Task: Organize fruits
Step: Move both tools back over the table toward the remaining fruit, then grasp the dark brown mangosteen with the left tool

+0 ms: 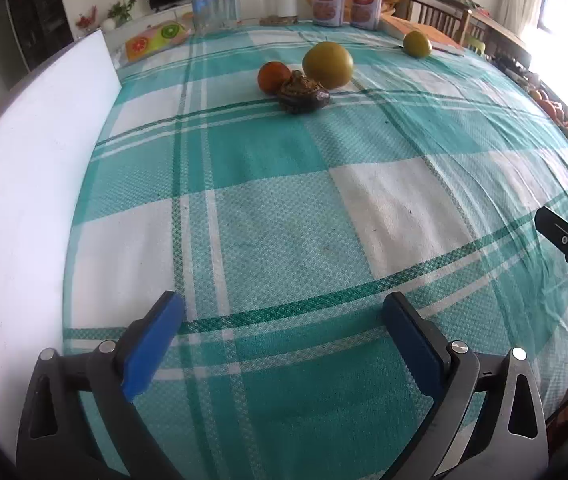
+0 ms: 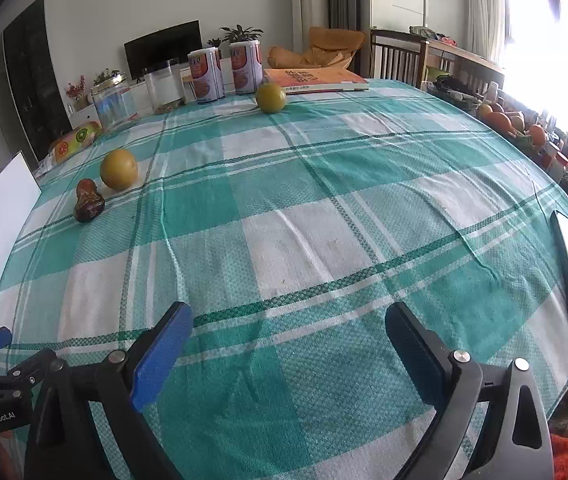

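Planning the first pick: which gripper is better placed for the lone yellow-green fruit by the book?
Probably right. The lone fruit sits nearly straight ahead of the open right gripper, but far right of the open left gripper.

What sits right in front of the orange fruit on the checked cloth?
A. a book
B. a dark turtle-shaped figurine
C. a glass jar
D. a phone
B: in the left wrist view the dark figurine sits just in front of the orange fruit, beside the big yellow fruit; the jar stands far back at the table's edge.
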